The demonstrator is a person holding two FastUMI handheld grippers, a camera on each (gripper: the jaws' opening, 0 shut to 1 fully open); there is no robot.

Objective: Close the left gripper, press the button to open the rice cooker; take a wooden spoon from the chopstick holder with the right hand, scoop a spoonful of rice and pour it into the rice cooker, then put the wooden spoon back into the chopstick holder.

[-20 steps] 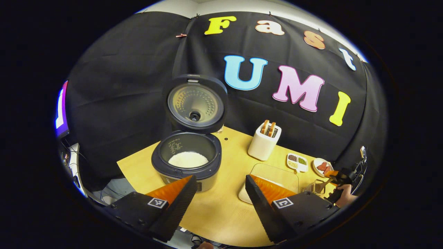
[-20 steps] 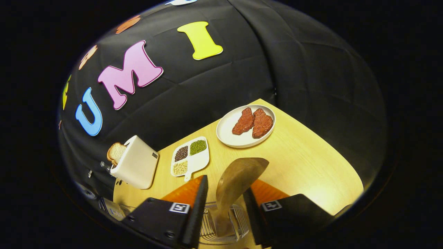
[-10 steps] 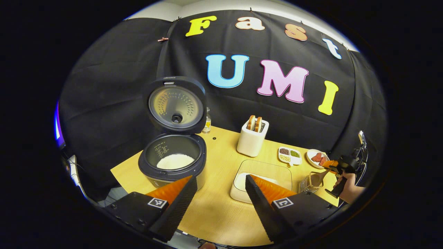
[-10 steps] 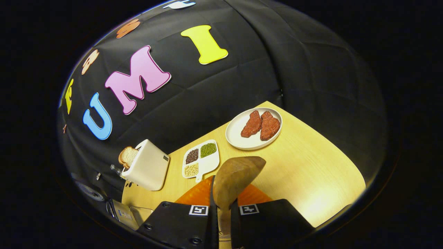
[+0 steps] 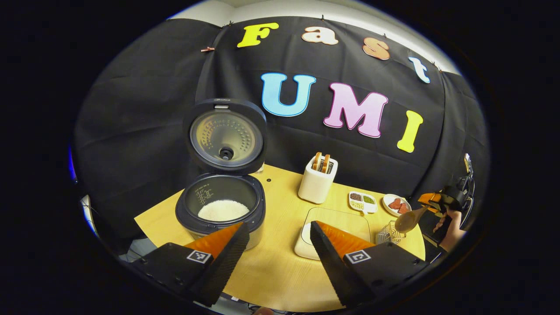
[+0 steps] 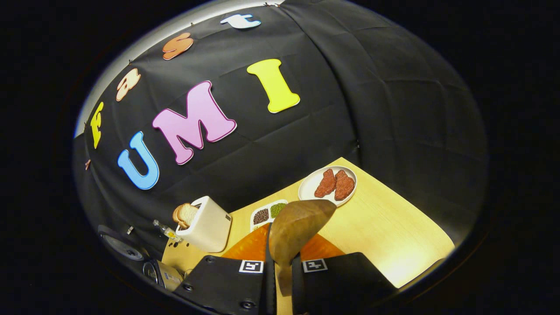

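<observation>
Right gripper (image 6: 280,275) clamps wooden spoon (image 6: 297,223); left gripper view shows rice cooker (image 5: 221,210) open.

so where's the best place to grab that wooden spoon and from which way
By the handle just below the bowl, coming from the handle end, as the right gripper does now: its fingers press on the narrow neck of the wooden spoon, which fits between them, while the broad bowl sticks out ahead, free for scooping. In the left gripper view the spoon hangs above the chopstick holder.

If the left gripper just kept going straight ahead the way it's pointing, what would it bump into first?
Probably the bare wooden table: the left gripper points down between the open rice cooker and the clear rice tray, though depth is unclear.
</observation>
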